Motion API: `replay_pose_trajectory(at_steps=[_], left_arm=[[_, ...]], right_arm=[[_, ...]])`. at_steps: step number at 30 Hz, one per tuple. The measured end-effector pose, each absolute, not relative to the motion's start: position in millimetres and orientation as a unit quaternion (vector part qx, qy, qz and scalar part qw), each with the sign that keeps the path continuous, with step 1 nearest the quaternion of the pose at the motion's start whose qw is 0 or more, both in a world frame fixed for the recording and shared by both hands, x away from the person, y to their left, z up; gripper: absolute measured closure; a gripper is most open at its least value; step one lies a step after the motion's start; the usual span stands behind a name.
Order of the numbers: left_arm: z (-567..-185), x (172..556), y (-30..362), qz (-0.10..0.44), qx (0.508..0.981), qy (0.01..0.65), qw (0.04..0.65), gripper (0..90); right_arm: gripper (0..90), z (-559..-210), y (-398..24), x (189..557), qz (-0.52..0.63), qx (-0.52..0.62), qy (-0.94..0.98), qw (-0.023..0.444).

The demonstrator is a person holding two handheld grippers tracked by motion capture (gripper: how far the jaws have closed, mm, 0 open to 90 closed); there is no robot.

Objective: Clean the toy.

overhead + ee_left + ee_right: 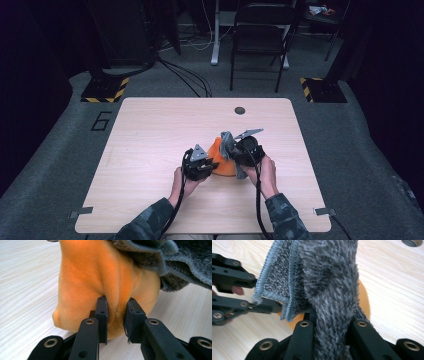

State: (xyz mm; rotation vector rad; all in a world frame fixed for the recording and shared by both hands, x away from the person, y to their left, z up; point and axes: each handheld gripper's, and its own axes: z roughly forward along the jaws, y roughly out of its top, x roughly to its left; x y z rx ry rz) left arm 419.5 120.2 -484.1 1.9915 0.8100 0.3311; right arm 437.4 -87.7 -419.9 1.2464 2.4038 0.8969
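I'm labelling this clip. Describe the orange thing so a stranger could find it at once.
On the pale wooden table, look between the two black grippers near the person's edge. The orange plush piece sits there, pinched by the left gripper; its smooth orange nap sets it apart from the shaggy grey cloth draped over it.

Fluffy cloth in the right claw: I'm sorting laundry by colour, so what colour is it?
Dark grey cloth with a lighter blue-grey stitched edge, clearest in the right gripper view.

— What do we see beyond the work? A folding chair at twelve o'clock past the tabletop.
— We also spot a dark grommet hole and hazard-striped bases at ten and two o'clock.
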Motion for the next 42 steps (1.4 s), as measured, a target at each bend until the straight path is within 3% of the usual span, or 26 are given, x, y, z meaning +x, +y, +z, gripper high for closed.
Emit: replay_pose_trajectory(at_steps=[5,18,26,33,37,42], left_arm=[[-485.0,421.9,122.3,0.130,0.807,0.337,0.467,74.6],[-486.9,424.8,125.2,0.132,0.806,0.340,0.467,74.0],[-486.4,423.0,125.2,0.138,0.807,0.337,0.464,73.9],[-485.3,417.9,120.2,0.159,0.816,0.318,0.456,73.9],[-483.7,415.2,117.5,0.161,0.818,0.311,0.456,73.8],[-484.7,414.0,115.6,0.157,0.822,0.305,0.455,73.6]], right_arm=[[77.9,-426.6,-100.9,441.3,0.289,0.450,0.831,0.153],[77.5,-487.4,-136.4,461.1,0.236,0.519,0.815,0.102],[77.5,-445.3,-142.7,457.1,0.275,0.511,0.806,0.115],[77.4,-403.9,-111.8,438.8,0.353,0.454,0.807,0.133],[77.1,-395.7,-96.6,430.5,0.387,0.422,0.809,0.128],[76.8,-414.8,-85.1,434.6,0.359,0.425,0.821,0.129]])
